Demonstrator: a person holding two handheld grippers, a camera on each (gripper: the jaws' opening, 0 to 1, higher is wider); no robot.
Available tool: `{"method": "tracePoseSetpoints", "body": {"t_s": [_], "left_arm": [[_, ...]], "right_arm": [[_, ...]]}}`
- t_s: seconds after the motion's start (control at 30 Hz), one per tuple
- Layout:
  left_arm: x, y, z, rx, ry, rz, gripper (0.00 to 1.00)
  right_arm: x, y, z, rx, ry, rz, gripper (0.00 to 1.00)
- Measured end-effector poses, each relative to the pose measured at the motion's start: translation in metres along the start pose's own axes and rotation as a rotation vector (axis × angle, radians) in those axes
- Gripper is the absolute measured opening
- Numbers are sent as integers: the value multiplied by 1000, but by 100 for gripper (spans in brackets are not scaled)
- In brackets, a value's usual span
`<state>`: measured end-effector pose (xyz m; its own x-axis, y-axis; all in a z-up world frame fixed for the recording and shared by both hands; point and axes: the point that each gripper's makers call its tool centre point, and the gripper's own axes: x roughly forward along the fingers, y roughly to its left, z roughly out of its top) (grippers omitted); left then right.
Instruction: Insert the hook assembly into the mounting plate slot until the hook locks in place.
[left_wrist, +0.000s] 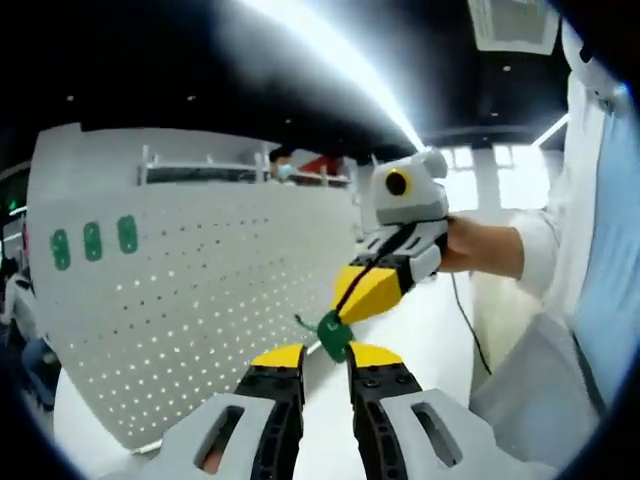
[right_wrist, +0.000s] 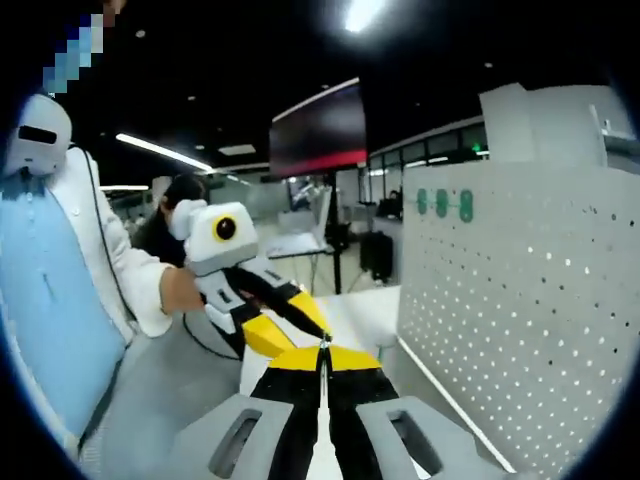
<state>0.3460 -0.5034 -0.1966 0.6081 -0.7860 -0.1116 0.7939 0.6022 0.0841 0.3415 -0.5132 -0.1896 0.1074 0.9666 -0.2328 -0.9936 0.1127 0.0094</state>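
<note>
The left claw (left_wrist: 325, 356), tips slightly apart beside the small green plastic hook (left_wrist: 332, 334) the right claw (left_wrist: 362, 294) pinches, could knock it loose before it reaches the white perforated metal mounting plate (left_wrist: 190, 300).

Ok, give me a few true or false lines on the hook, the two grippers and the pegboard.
1. The green hook sits between the tips of both grippers. True: the right gripper meets the left gripper at it.
2. The hook is already hung on the pegboard. False: it is held in the air, apart from the board.
3. Three green pieces sit in a row on the pegboard. True.
4. The right gripper's jaws stand wide open. False: in the right gripper view they are nearly closed.
5. The pegboard lies flat. False: it stands upright.
</note>
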Motion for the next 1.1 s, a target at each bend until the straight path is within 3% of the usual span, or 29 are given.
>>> {"method": "tracePoseSetpoints", "body": {"t_s": [0.17, 0.33, 0.83, 1.1], "left_arm": [[-4, -7, 2, -17, -24, -50, 14], [-5, -14, 4, -36, -51, -88, 11], [-8, -27, 14, -112, -133, -177, 6], [-9, -30, 14, -102, -129, -193, 2]], "right_arm": [[1, 11, 5, 1, -20, 45, 0], [-1, 17, 20, 32, -92, 83, 0], [-4, 29, 25, 66, -140, 148, 0], [-8, 29, 20, 69, -137, 166, 1]]}}
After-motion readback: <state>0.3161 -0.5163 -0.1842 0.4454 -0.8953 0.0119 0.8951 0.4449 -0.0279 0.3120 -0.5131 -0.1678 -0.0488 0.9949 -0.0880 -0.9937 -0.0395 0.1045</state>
